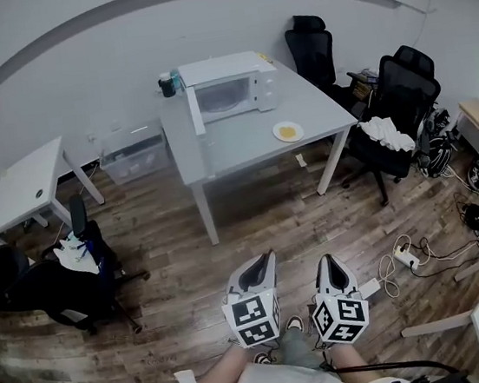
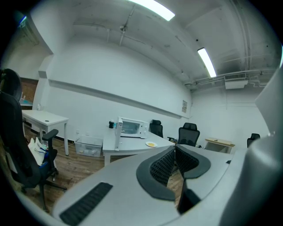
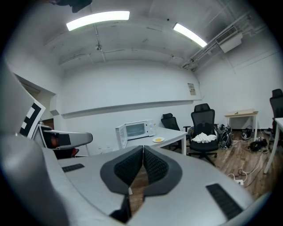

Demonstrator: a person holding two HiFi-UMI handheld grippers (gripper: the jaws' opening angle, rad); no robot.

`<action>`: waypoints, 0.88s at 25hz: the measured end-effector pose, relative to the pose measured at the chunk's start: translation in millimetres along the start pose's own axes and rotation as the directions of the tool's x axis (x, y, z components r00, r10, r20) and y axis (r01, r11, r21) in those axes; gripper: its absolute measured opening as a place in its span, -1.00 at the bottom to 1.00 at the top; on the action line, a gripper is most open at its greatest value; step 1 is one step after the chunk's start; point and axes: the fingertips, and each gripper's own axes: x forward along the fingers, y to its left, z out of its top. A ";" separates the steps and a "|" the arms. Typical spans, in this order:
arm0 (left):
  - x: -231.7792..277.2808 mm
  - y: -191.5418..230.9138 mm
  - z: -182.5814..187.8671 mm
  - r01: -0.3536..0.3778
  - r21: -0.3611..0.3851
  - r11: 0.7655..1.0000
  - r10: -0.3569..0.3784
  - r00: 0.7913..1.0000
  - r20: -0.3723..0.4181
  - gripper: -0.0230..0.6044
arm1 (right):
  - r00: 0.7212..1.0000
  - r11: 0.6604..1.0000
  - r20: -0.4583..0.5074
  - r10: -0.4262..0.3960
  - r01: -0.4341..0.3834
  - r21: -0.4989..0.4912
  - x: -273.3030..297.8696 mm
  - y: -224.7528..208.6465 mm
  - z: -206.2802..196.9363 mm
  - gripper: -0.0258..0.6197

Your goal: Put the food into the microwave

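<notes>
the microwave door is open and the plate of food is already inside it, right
Not quite. The door of the microwave is open, but the plate of food is not inside it. It sits out on the table, to the right of the microwave. The head view shows this.

You get bright, even light from ceiling tube lights [image 3: 98,18], with soft shadows. Your views bow at the edges; gripper views darken in corners.
</notes>
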 end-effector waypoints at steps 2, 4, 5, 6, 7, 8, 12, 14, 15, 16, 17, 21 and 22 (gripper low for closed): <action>4.8 0.6 0.0 0.000 0.003 1.000 0.000 1.000 -0.003 0.45 | 1.000 1.000 -0.002 -0.003 0.003 0.003 5.4 -2.4 -0.7 -0.86; 9.9 1.4 1.3 -0.002 0.006 1.000 0.002 1.000 -0.002 0.45 | 1.000 1.000 -0.006 -0.005 0.005 0.008 11.9 -5.0 -1.7 -0.86; 12.9 2.2 1.9 -0.004 0.007 1.000 0.004 1.000 -0.002 0.45 | 1.000 1.000 -0.008 -0.005 0.005 0.009 15.7 -6.1 -2.1 -0.86; 16.4 3.1 2.1 -0.007 0.007 1.000 0.007 1.000 -0.001 0.45 | 1.000 1.000 -0.009 -0.004 0.004 0.010 20.0 -7.0 -2.5 -0.86; 20.3 4.2 1.7 -0.012 0.007 1.000 0.012 1.000 -0.002 0.45 | 1.000 1.000 -0.011 -0.001 0.001 0.010 24.8 -7.7 -2.9 -0.86; 24.3 5.2 1.2 -0.018 0.007 1.000 0.018 1.000 -0.004 0.45 | 1.000 1.000 -0.013 0.004 -0.004 0.010 29.7 -8.4 -3.2 -0.86; 41.4 4.3 1.1 -0.034 0.007 0.999 0.034 0.999 -0.012 0.45 | 1.000 1.000 -0.017 0.022 -0.022 0.003 48.8 -13.8 -0.4 -0.86; 51.3 2.9 2.2 -0.040 0.007 0.999 0.040 0.999 -0.015 0.45 | 0.999 1.000 -0.023 0.029 -0.028 0.004 58.8 -17.7 0.3 -0.86; 56.6 1.9 3.0 -0.043 0.007 0.999 0.043 0.999 -0.016 0.45 | 0.999 0.999 -0.026 0.033 -0.033 0.005 64.1 -20.0 0.3 -0.86; 62.0 0.1 3.8 -0.045 0.006 0.999 0.046 0.999 -0.016 0.45 | 0.999 0.999 -0.030 0.037 -0.037 0.004 69.5 -22.8 0.6 -0.86; 67.6 -2.7 4.9 -0.047 0.006 0.999 0.047 0.999 -0.016 0.45 | 0.999 0.999 -0.033 0.041 -0.041 0.003 75.0 -26.5 1.4 -0.86; 92.8 -18.1 10.2 -0.055 0.004 0.998 0.055 0.998 -0.016 0.45 | 0.998 0.998 -0.030 0.055 -0.055 -0.002 98.9 -43.6 12.7 -0.86; 100.0 -21.6 11.8 -0.058 0.003 0.998 0.058 0.998 -0.017 0.45 | 0.998 0.998 -0.027 0.060 -0.060 -0.007 105.6 -47.4 17.1 -0.86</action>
